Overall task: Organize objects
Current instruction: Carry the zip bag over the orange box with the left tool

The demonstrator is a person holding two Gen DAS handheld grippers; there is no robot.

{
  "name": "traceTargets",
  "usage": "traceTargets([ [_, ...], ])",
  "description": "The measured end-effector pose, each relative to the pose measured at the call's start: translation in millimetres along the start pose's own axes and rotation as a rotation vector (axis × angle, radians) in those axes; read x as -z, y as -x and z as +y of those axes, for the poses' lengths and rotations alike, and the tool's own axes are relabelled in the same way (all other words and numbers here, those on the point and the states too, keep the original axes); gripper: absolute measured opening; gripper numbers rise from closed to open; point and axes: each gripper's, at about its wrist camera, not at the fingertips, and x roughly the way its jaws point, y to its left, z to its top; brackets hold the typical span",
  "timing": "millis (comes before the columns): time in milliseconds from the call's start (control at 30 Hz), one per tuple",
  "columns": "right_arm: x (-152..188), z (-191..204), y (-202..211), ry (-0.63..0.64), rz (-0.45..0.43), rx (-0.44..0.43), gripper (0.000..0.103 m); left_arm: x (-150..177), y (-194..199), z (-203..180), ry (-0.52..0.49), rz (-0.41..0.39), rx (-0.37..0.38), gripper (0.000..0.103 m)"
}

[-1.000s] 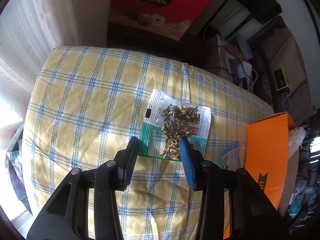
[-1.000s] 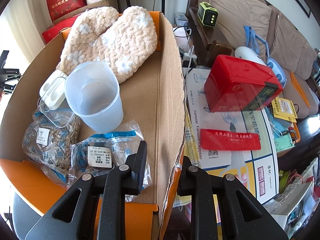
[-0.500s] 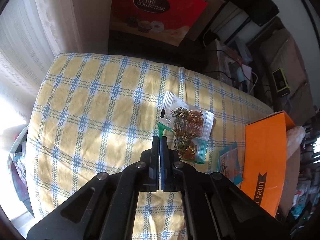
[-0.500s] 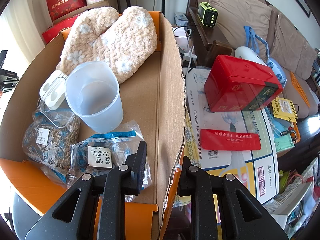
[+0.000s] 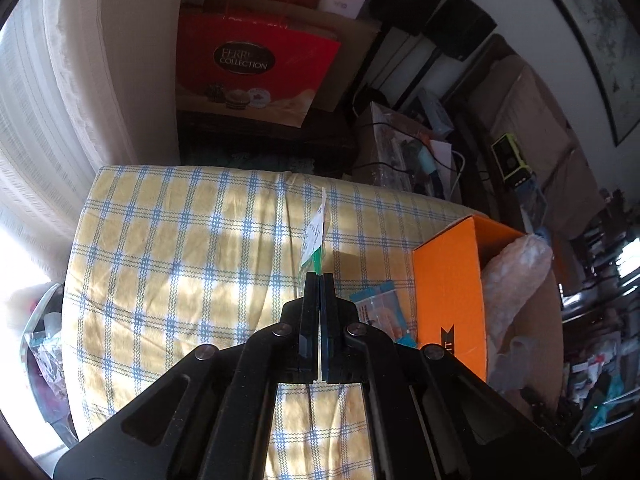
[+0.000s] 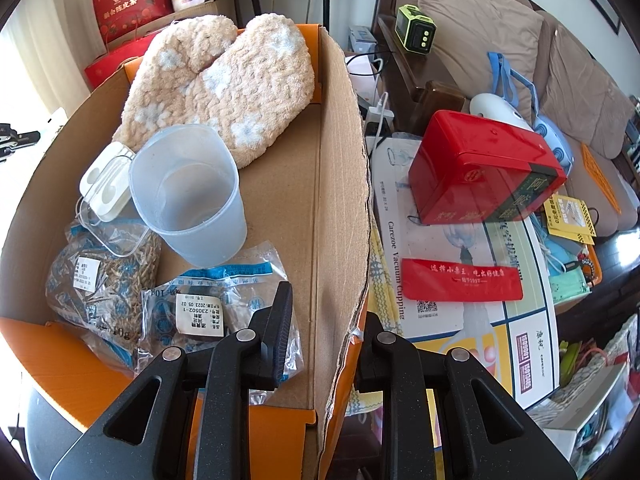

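My left gripper is shut on the edge of a clear green-trimmed packet, held edge-on above the yellow-and-blue checked cloth. A blue packet lies on the cloth beside the orange cardboard box. My right gripper straddles the box's right wall, one finger inside and one outside, a wide gap between them. Inside the box lie two herb packets, a clear plastic cup, a white earphone case and fluffy beige slippers.
A red tin and a red flat case lie on a white carton to the right of the box. A red gift bag stands beyond the cloth. A sofa is at the far right.
My left gripper closed on the packet's edge and lifted it off the cloth, so it now hangs edge-on. The right gripper has not moved.
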Motion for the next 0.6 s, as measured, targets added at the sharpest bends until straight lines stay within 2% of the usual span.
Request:
traceTargets([
  [333, -1.5, 0.8, -1.5, -0.002, 0.002, 0.001, 0.024, 6.6, 35.0, -32.2, -0.072, -0.04, 0.058, 0.0],
  [600, -3.2, 1.4, -3.7, 0.001, 0.002, 0.008, 0.023, 26.6, 83.3, -88.3, -0.222, -0.087, 0.142, 0.0],
])
